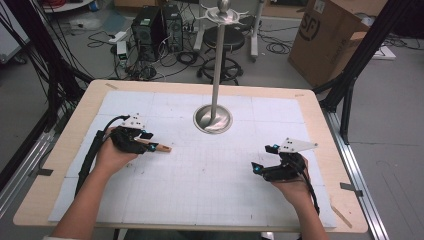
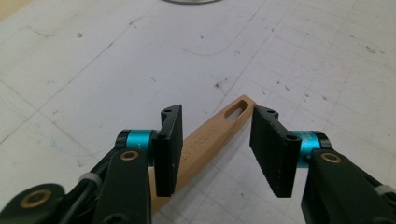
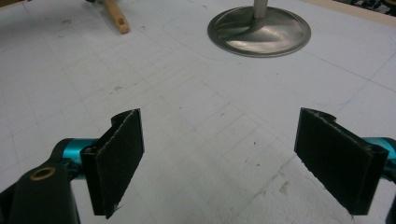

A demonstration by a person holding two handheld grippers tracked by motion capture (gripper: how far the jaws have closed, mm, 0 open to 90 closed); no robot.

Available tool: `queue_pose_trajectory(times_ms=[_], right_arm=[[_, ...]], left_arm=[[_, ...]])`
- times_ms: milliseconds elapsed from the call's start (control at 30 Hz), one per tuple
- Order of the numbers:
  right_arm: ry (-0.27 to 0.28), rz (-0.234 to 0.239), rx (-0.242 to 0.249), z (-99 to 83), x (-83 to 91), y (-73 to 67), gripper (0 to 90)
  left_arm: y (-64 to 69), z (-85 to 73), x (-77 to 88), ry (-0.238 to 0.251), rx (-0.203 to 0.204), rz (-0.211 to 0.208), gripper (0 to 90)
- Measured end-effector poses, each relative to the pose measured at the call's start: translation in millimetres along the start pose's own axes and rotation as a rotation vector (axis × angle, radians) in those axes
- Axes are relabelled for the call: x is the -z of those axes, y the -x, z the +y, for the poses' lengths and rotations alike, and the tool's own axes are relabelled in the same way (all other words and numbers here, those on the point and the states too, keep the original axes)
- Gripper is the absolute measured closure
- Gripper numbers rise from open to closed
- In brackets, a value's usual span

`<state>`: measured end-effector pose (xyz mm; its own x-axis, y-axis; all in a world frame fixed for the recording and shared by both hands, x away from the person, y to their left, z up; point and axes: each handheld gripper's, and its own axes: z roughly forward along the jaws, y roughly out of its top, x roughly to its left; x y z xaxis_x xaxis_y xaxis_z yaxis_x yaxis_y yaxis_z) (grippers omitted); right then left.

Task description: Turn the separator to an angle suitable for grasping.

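Here the left gripper [image 2: 215,149] stood released, jaws parted around the wooden handle [image 2: 212,140], neither pad pressing it. The handle lay flat on the white gridded mat [image 1: 200,185], slotted end pointing toward the metal stand base [image 1: 213,119]. The right gripper [image 3: 233,163] hung wide open, nothing between its jaws, well apart from the handle.

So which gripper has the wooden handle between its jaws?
The left gripper: the wooden handle lies on the mat between its parted jaws. The right gripper has bare mat between its wide-open jaws.
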<state>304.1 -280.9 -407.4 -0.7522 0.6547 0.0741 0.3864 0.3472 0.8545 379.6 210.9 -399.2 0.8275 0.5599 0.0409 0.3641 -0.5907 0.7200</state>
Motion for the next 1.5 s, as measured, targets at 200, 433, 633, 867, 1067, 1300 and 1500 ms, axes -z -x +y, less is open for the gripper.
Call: queue_pose_trajectory(times_ms=[200, 433, 633, 867, 1067, 1300, 1500], right_arm=[[-0.006, 0.000, 0.005, 0.0, -3.3, 0.2, 14.6], [-0.009, -0.003, 0.001, -0.3, -3.0, 0.5, 14.6], [-0.015, 0.005, 0.005, -0.1, -5.3, 0.1, 14.6], [-0.008, -0.003, -0.001, -1.5, -1.9, 1.9, 14.7], [-0.011, 0.003, -0.002, -1.6, -3.0, 2.3, 14.7], [-0.013, -0.001, 0.002, -1.4, -3.1, 1.1, 14.7], [-0.009, -0.001, 0.002, -1.0, -1.6, 0.8, 14.7]], left_arm=[[-12.9, 3.3, 3.6, -0.049, -0.003, 0.009, 43.5], [-19.5, 7.9, -1.8, -0.162, -0.032, 0.004, 38.4], [-24.5, 6.9, -14.6, -0.283, -0.067, 0.022, 35.3], [-31.9, 1.5, -34.0, -0.383, -0.041, 0.008, 28.7], [-35.1, 1.0, -32.0, -0.381, -0.015, -0.033, 38.2], [-25.0, 4.9, -30.3, -0.392, -0.046, -0.057, 60.7], [-19.9, 6.2, -29.7, -0.401, -0.068, -0.061, 66.7]])
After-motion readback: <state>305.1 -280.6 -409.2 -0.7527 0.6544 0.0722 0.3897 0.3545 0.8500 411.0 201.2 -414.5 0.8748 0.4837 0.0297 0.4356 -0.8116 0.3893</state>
